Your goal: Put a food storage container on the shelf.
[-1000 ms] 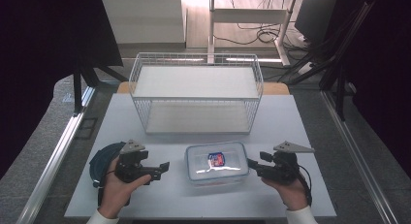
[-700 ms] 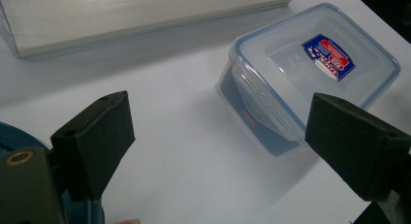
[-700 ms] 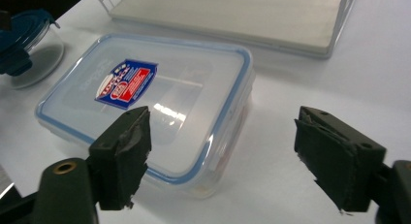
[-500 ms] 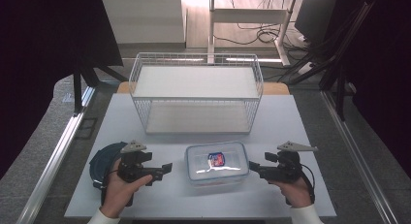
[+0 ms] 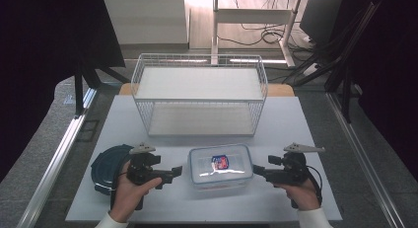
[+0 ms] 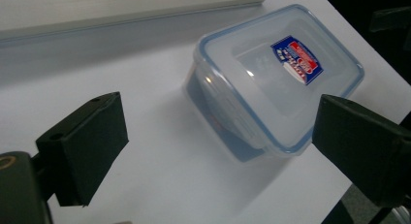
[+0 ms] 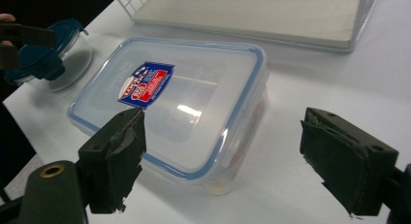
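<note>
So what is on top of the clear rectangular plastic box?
On the clear rectangular plastic box sits its clear lid with a blue seal rim, bearing a red-and-blue sticker. Glare on the lid hides any contents.

Clear box [image 5: 220, 166] with blue-rimmed lid, red-and-blue label [image 5: 221, 162], white wire basket [image 5: 199, 97], dark blue round lid [image 5: 109, 164]

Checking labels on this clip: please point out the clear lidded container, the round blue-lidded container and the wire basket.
clear lidded container [image 5: 220, 165]: high view, on the lid's sticker.
round blue-lidded container [image 5: 107, 165]: high view, on its dark lid.
wire basket [image 5: 199, 99]: high view, on the front top rim.
</note>
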{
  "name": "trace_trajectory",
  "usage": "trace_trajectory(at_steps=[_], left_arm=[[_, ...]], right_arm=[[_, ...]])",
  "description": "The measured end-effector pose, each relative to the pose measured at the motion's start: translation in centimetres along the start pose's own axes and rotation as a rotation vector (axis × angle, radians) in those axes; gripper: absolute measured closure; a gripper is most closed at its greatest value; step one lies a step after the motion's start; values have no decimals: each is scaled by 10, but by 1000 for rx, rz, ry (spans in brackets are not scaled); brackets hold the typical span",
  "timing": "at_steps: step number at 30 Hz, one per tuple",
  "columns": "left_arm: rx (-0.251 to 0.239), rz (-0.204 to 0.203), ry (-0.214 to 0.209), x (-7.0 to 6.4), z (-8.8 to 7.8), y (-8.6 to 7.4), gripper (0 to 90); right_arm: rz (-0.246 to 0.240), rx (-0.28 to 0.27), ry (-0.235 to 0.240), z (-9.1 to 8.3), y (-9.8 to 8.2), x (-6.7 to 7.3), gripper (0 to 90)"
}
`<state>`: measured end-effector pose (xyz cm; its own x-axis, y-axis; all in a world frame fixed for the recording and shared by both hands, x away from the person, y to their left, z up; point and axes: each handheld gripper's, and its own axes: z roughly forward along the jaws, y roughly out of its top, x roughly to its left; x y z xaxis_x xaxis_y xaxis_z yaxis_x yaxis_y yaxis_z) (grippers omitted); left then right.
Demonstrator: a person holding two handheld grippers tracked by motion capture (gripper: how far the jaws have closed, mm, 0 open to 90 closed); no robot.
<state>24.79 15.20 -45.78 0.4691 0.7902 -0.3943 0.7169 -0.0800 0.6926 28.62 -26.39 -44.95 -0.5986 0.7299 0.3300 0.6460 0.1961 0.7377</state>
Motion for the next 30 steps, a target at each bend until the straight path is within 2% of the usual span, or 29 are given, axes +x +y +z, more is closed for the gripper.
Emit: trace_trajectory(at_steps=[3, 7, 8, 10, 12, 17, 20, 21, 22, 23, 26, 30], left_arm=[[15, -17, -40, -5, 10, 5, 36], [41, -45, -69, -7, 22, 8, 31], [50, -59, -77, -6, 27, 9, 31], [72, -113, -114, -4, 39, 11, 31], [76, -139, -123, -4, 46, 11, 33], [110, -168, -133, -5, 63, 7, 31], [120, -187, -130, -3, 68, 4, 30], [121, -204, -140, 0, 71, 3, 30], [124, -241, -155, 3, 74, 1, 31], [133, -255, -166, 5, 76, -1, 32], [145, -268, -177, 7, 80, -3, 33], [151, -313, -233, 10, 84, -8, 46]], right_arm=[[5, 18, 13, 6, 4, 0, 144], [18, 31, 23, 15, 7, -1, 133], [31, 39, 31, 18, 8, -1, 129], [47, 56, 45, 27, 9, -2, 121], [58, 67, 49, 31, 9, -2, 118], [85, 86, 60, 39, 7, -5, 104], [98, 100, 68, 43, 6, -6, 100], [100, 103, 69, 44, 5, -6, 97], [113, 111, 73, 48, 5, -6, 91], [125, 115, 76, 51, 5, -6, 87], [143, 123, 86, 54, 5, -7, 87], [151, 139, 108, 61, 4, -7, 87]])
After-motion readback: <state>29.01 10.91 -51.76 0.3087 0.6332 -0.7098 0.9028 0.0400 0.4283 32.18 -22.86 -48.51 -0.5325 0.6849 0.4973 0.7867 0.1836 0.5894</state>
